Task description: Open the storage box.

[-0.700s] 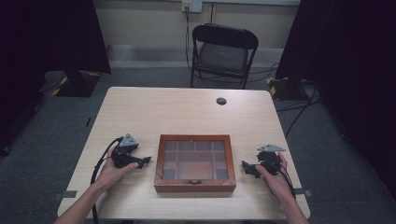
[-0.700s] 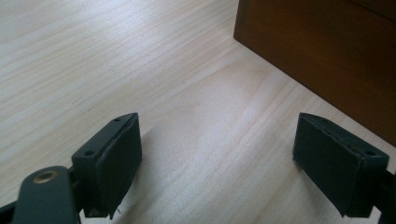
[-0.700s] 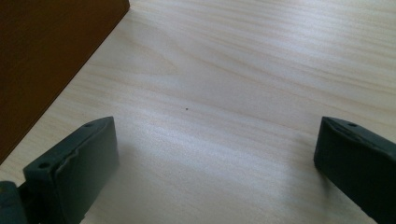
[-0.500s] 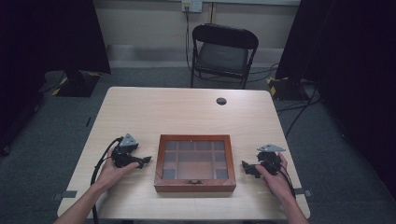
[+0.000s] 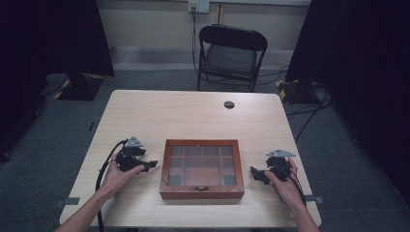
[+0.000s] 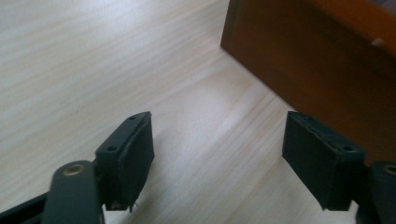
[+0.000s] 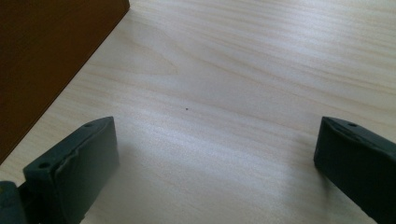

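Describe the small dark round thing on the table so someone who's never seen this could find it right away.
Start at the light wooden table and look to its far edge, nearest the black folding chair. The small dark round disc lies there alone, well beyond the brown wooden glass-lidded box; it is the one flat, round, black item on the tabletop.

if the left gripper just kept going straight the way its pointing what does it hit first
Most likely the wooden box. In the high view the left gripper points at the box's left side, with bare table between them. In the left gripper view the open jaws frame tabletop, the box wall ahead and to the right. Depth is unclear.
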Demonstrator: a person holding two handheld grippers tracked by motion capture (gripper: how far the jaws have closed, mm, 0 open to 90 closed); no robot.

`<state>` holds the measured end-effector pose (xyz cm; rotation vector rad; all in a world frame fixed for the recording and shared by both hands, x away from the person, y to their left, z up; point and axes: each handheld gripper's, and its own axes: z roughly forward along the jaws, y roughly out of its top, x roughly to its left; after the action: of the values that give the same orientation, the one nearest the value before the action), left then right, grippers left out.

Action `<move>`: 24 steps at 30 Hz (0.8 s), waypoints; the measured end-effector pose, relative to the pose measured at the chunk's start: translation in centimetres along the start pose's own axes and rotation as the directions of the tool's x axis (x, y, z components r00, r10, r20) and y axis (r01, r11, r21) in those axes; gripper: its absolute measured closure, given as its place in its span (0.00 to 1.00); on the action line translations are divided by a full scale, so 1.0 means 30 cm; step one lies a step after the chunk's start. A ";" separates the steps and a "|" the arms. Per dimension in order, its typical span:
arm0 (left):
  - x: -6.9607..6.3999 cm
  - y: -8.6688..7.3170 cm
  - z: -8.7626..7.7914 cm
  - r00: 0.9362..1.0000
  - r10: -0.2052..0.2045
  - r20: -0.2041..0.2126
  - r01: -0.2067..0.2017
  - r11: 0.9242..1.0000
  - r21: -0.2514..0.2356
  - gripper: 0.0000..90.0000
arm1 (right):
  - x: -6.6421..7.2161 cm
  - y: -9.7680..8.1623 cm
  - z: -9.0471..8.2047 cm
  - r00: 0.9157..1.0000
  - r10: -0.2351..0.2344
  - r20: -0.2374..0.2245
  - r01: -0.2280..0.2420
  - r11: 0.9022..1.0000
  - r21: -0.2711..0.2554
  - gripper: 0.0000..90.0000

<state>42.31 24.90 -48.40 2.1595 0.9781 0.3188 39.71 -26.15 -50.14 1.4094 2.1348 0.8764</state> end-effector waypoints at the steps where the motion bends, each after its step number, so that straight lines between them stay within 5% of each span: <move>1: -0.003 0.007 -0.008 1.000 -0.008 0.008 0.008 1.000 -0.015 0.30 | 0.000 0.000 0.000 1.000 0.000 0.000 0.000 1.000 0.000 0.00; 7: -0.020 0.045 -0.053 0.997 -0.055 0.059 0.059 0.995 -0.081 0.32 | 0.000 0.000 0.000 1.000 0.000 0.000 0.000 1.000 0.000 0.00; 11: -0.034 0.062 -0.084 0.998 -0.044 0.049 0.050 0.991 -0.126 0.36 | 0.000 0.000 0.000 1.000 0.000 0.000 0.000 1.000 0.000 0.00; 24: -0.108 0.123 -0.123 0.991 -0.007 0.137 0.030 0.986 -0.164 0.37 | 0.000 0.000 0.000 1.000 0.000 0.000 0.000 1.000 0.000 0.00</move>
<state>40.32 22.81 -42.96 1.9921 0.8633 0.2324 39.72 -26.15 -50.14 1.4095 2.1348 0.8762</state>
